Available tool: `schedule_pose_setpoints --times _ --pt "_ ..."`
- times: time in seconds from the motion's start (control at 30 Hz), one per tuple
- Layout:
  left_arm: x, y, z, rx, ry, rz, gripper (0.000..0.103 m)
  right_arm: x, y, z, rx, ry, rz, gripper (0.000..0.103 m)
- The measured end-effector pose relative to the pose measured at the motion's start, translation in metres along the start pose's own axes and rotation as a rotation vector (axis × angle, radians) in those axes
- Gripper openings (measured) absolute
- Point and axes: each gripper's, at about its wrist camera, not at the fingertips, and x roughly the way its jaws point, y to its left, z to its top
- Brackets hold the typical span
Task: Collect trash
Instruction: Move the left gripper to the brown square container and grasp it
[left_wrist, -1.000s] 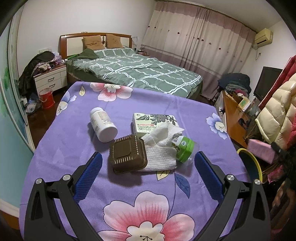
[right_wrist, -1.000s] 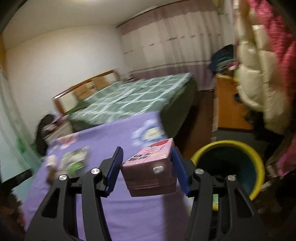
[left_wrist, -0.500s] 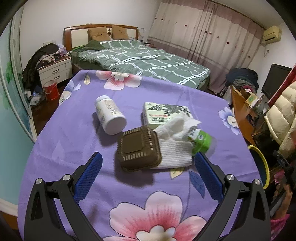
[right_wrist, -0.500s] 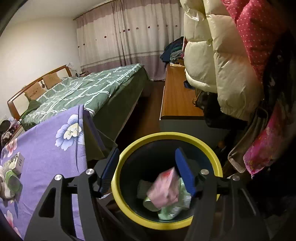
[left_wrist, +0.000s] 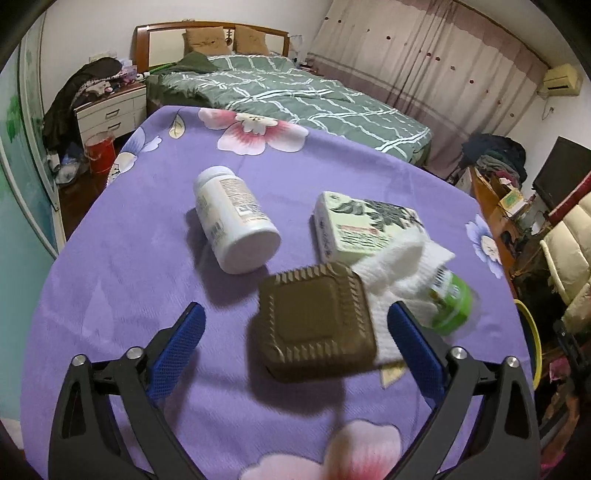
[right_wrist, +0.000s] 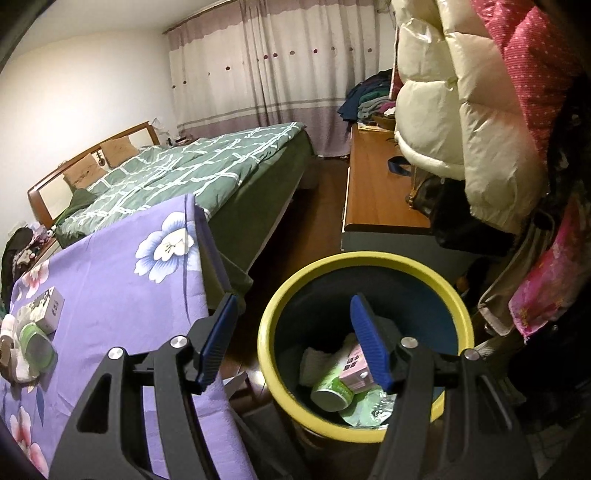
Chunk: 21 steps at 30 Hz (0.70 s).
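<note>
In the left wrist view, a brown box (left_wrist: 316, 323) lies flat at lower centre of the purple tabletop (left_wrist: 122, 266), lid up, one corner toward the camera. A white bottle (left_wrist: 234, 221) lies on its side up and left of it, long axis running from the upper left to the lower right, base toward the camera. A carton (left_wrist: 360, 227) lies flat at centre right, and a white cloth (left_wrist: 400, 266) drapes over a green-capped jar (left_wrist: 450, 299) tipped on its side just right of the box. The left tool (left_wrist: 295, 332) stands wide with its jaws closing; the box sits between the blue pads, untouched by either.

In the right wrist view, the right tool (right_wrist: 291, 339) is partly spread and holds nothing. It hangs at lower centre, over the left rim of a yellow-rimmed bin (right_wrist: 454, 299). Inside lie a pink pack (right_wrist: 354, 365), a green can (right_wrist: 332, 391) on its side and other scraps.
</note>
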Motion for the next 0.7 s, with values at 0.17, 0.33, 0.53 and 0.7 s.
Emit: schedule_pose_setpoints --times 0.17,0.33,0.53,0.7 --pt "0.017 0.011 0.007 -0.032 0.045 -0.048 0.081 0.002 0.006 -0.002 -0.011 0.008 0.009 0.06" --pt "0.028 0.011 0.009 -0.024 0.077 -0.095 0.065 0.001 0.006 -0.003 -0.012 0.011 0.019 0.06" --pt "0.009 -0.003 0.007 0.018 0.023 -0.067 0.063 -0.008 0.003 -0.004 -0.007 0.001 0.032 0.06" --pt "-0.031 -0.037 0.004 0.115 -0.046 -0.051 0.063 -0.018 -0.004 -0.005 0.004 -0.018 0.036 0.06"
